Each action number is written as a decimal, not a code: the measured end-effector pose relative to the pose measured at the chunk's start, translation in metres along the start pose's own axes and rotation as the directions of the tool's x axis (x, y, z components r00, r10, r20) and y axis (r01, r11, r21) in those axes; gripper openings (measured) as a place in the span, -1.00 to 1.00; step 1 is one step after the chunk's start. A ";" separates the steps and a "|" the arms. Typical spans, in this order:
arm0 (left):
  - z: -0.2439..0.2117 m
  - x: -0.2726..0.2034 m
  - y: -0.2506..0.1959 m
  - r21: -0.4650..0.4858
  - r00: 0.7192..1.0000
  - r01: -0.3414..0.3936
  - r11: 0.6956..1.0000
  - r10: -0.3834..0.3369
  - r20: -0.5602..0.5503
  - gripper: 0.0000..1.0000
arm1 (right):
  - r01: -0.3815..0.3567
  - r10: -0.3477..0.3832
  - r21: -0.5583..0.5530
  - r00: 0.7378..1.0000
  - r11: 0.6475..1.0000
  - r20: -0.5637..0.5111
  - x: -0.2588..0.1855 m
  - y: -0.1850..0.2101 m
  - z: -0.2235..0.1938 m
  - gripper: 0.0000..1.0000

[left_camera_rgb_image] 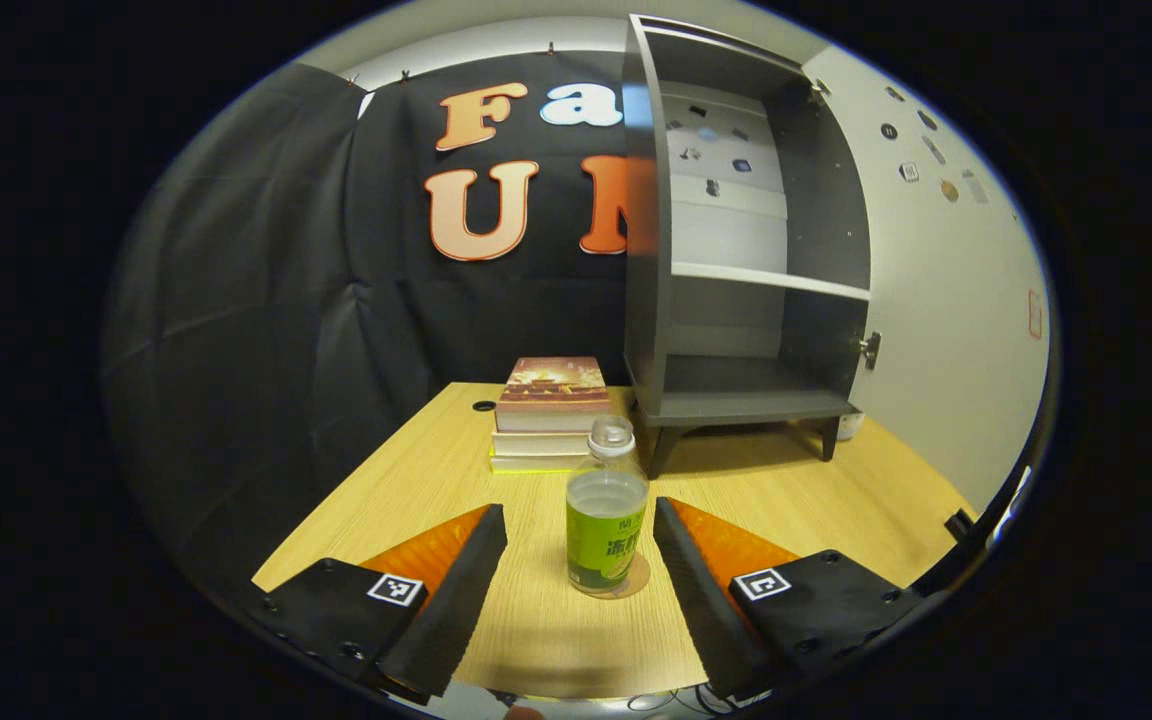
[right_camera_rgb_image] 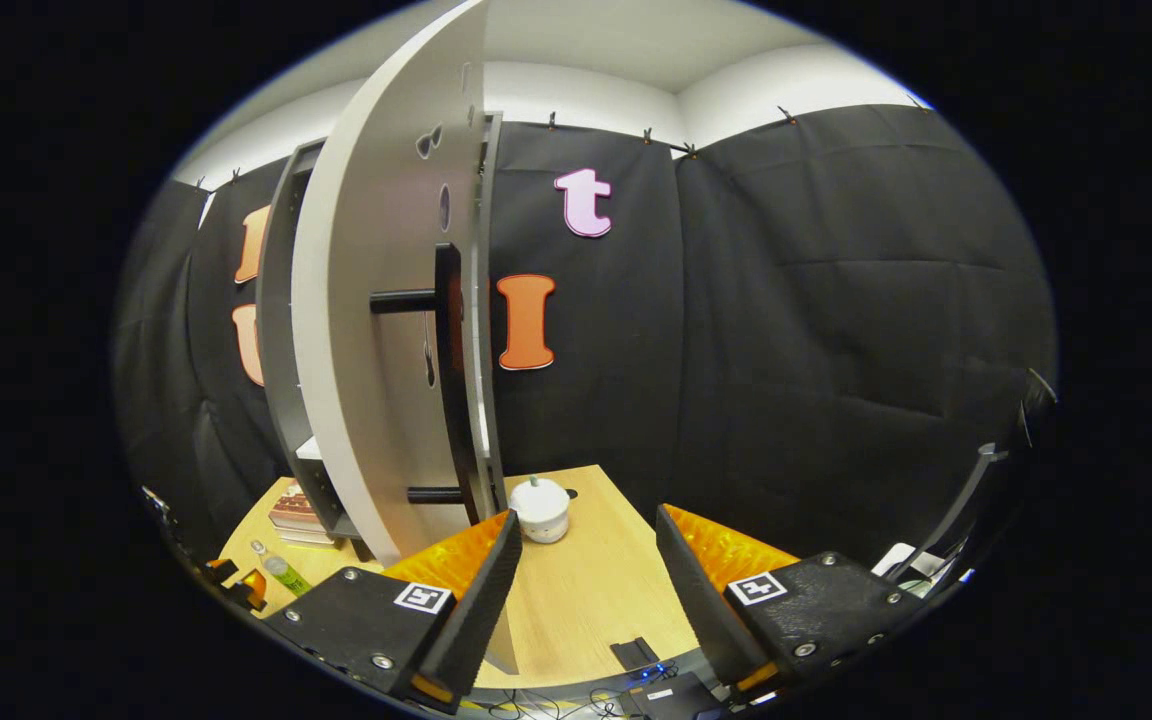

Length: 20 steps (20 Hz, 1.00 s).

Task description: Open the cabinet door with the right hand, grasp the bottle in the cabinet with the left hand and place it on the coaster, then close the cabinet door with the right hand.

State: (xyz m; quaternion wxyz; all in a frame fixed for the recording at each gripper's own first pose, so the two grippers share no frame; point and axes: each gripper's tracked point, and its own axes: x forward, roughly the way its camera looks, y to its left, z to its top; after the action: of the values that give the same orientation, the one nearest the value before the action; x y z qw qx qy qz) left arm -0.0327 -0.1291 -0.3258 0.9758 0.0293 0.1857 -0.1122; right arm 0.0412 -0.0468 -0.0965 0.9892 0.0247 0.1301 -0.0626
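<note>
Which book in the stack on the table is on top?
The book with the reddish picture cover tops the stack; the pale books lie beneath it.

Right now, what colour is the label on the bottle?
Green, on a clear bottle with a clear cap, standing on the coaster. The left gripper view shows it best.
</note>
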 end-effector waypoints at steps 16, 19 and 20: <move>0.187 -0.042 0.082 -0.053 0.981 0.023 0.998 -0.013 0.194 0.89 | -0.099 0.099 0.010 0.995 0.995 0.033 -0.009 0.093 0.001 0.71; 0.209 -0.046 0.100 -0.069 0.978 0.032 0.997 -0.016 0.210 0.90 | -0.131 0.131 0.012 0.991 0.991 0.031 -0.010 0.117 0.000 0.71; 0.214 -0.047 0.108 -0.073 0.977 0.028 0.997 -0.012 0.213 0.90 | -0.145 0.144 0.013 0.989 0.989 0.030 -0.010 0.127 -0.001 0.71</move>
State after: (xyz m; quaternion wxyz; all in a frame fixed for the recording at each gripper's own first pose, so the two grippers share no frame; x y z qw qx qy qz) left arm 0.0259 -0.0355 -0.1077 0.9893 -0.0217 0.0845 -0.1173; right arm 0.0483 0.0801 -0.0905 0.9927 0.0405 0.1132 0.0079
